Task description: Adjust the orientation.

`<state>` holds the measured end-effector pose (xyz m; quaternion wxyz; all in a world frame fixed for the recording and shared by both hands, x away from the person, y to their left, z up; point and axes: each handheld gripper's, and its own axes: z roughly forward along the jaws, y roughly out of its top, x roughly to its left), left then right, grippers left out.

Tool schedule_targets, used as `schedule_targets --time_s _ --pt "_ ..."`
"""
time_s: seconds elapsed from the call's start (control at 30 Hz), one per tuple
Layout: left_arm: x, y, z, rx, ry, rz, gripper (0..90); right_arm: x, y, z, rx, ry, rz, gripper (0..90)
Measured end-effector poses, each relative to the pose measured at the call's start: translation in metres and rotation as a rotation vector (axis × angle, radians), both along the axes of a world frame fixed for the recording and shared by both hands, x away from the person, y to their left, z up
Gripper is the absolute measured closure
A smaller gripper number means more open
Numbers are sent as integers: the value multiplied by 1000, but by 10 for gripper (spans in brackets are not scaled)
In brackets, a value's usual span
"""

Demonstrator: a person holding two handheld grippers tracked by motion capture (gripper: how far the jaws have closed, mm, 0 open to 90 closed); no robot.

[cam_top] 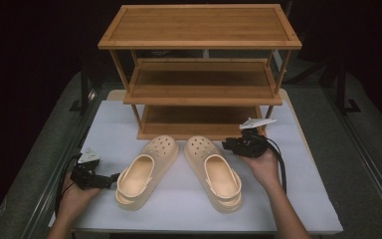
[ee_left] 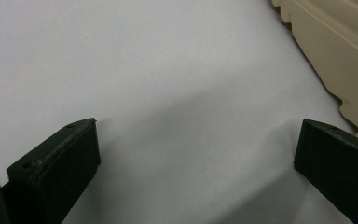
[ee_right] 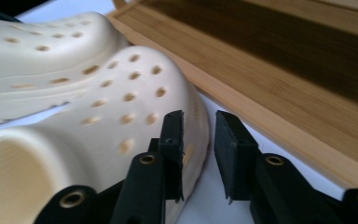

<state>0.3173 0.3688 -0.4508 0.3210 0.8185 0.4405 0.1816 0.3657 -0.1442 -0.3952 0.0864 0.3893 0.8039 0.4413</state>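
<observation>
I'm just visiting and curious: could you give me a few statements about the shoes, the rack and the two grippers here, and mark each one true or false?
1. Both clogs lie on the white table. True.
2. The left gripper is clamped on a clog. False: its jaws stand wide apart over bare table.
3. The right gripper is beside the right clog's toe. True.
4. A shoe sits on the wooden rack's top shelf. False: the top shelf is bare.
</observation>
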Motion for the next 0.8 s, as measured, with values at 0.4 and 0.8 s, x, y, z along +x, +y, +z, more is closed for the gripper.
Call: schedule_targets --time_s 0.4,0.8 --pt "0 0 0 0 0 1 0 -53 -6 13 22 -45 91 674" --pt "0 0 0 1 -1 0 0 -44 13 -2 -30 -39 99 710"
